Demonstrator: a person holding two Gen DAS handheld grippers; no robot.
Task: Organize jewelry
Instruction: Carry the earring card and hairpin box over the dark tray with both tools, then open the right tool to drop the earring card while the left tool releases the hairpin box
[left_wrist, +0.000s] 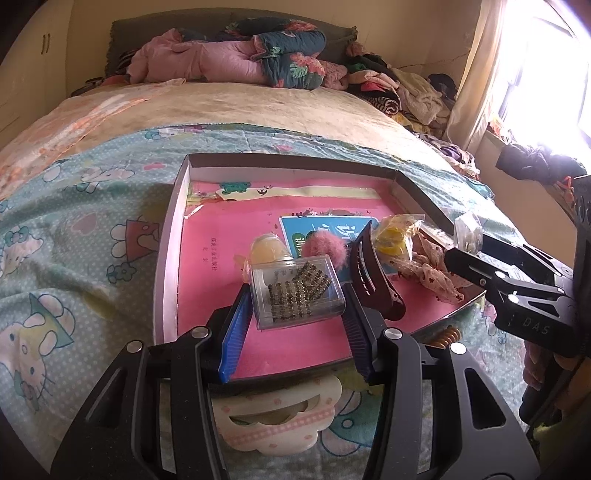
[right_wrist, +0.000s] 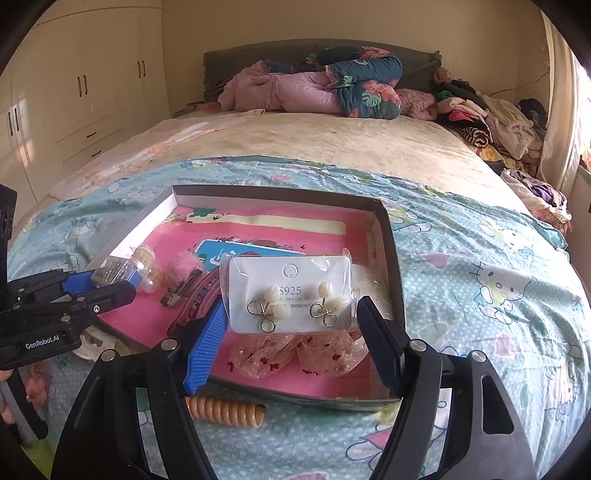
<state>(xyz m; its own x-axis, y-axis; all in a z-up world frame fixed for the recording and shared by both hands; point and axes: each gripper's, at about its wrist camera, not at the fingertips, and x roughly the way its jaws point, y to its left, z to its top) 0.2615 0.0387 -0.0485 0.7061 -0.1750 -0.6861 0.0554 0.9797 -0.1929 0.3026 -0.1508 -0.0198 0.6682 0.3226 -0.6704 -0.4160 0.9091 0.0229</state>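
A shallow box lid (left_wrist: 173, 236) with a pink liner lies on the bed and serves as a tray; it also shows in the right wrist view (right_wrist: 388, 236). My left gripper (left_wrist: 295, 295) is shut on a clear plastic case of rhinestone jewelry (left_wrist: 297, 290), held just above the tray's front. My right gripper (right_wrist: 291, 314) is shut on a bagged white earring card (right_wrist: 291, 291) with two gold-and-white earrings, over the tray's right part. In the tray lie a pink pompom clip (left_wrist: 325, 249), a dark red hair claw (left_wrist: 373, 280), a floral scrunchie (left_wrist: 432, 269) and a pink ribbon bow (right_wrist: 299, 354).
A peach spiral hair tie (right_wrist: 225, 410) lies on the Hello Kitty sheet in front of the tray. A white and pink flower-shaped item (left_wrist: 277, 417) lies below my left gripper. Folded quilts (right_wrist: 332, 88) and a clothes pile (right_wrist: 491, 118) lie at the bed's far end.
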